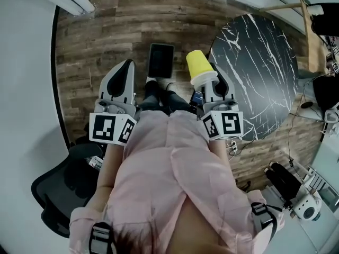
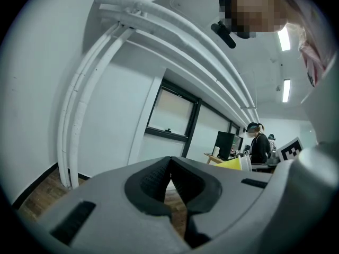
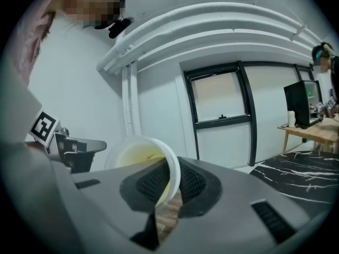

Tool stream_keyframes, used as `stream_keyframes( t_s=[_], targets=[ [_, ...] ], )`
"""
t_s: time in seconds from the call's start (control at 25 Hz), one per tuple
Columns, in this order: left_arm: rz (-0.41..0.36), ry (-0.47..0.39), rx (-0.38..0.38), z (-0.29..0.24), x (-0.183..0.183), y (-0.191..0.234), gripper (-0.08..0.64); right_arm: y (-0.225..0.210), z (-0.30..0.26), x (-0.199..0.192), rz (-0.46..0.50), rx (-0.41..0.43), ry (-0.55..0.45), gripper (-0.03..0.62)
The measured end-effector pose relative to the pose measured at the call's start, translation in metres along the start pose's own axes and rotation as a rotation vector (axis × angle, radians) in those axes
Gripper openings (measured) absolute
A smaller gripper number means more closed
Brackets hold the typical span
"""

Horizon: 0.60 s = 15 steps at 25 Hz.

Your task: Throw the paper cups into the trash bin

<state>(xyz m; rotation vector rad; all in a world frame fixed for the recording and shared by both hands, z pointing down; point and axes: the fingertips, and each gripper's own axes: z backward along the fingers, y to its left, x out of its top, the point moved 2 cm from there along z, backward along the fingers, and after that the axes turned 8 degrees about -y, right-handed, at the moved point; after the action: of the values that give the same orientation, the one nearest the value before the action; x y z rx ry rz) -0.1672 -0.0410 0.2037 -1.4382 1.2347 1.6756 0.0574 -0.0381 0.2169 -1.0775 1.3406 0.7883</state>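
Right gripper (image 3: 170, 187) is clamped on the rim of a yellow paper cup (image 3: 139, 156), with the cup wall pinched between the pads and the cup sticking out past the jaws. Left gripper (image 2: 170, 165) is closed tight on nothing. Ahead on the wood floor (image 1: 95, 41) sits a dark rectangular thing (image 1: 160, 60), likely the trash bin, just left of the cup. Black marble table (image 1: 259, 62) off to the right. So one cup is in hand and not yet dropped; getting over the bin and letting go is what's left.

Marble table (image 1: 265, 73) (black), office chair (image 1: 58, 194)
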Motion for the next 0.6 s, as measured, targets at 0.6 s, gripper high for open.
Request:
stream_keyframes(
  t_s=[0.6],
  targets=[
    [0.024, 0.009, 0.025, -0.012, -0.002, 0.015, 0.015, 0.008, -0.027, -0.011, -0.008, 0.044, 0.058, 0.048]
  ],
)
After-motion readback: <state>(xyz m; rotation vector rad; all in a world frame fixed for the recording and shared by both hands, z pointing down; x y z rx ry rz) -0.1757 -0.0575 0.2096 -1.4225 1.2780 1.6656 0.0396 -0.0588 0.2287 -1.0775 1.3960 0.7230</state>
